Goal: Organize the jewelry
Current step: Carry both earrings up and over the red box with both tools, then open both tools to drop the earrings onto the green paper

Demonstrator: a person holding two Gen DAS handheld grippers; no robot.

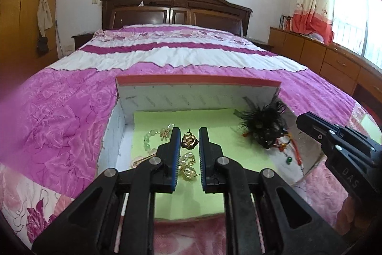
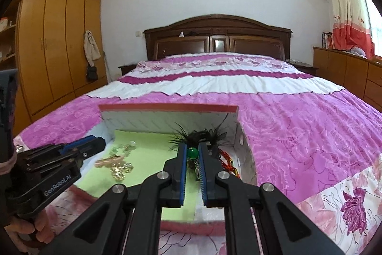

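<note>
An open white box (image 1: 191, 93) with a red rim and a green liner (image 1: 214, 142) lies on the bed. In the left wrist view my left gripper (image 1: 189, 135) is open over the liner, its fingers either side of a gold pendant (image 1: 189, 140), with pearl pieces (image 1: 187, 164) below and a clear bead bracelet (image 1: 152, 138) to the left. A black feather piece (image 1: 262, 123) with red cord lies at the right. In the right wrist view my right gripper (image 2: 192, 151) is open around a green bead (image 2: 192, 152) on a chain, just before the feather piece (image 2: 203, 135).
The box sits on a pink and white bedspread (image 1: 71, 116). A dark headboard (image 2: 217, 37), a wooden wardrobe (image 2: 55, 40) at the left and low cabinets (image 2: 346, 68) at the right surround the bed. Each gripper shows in the other's view at the box edge.
</note>
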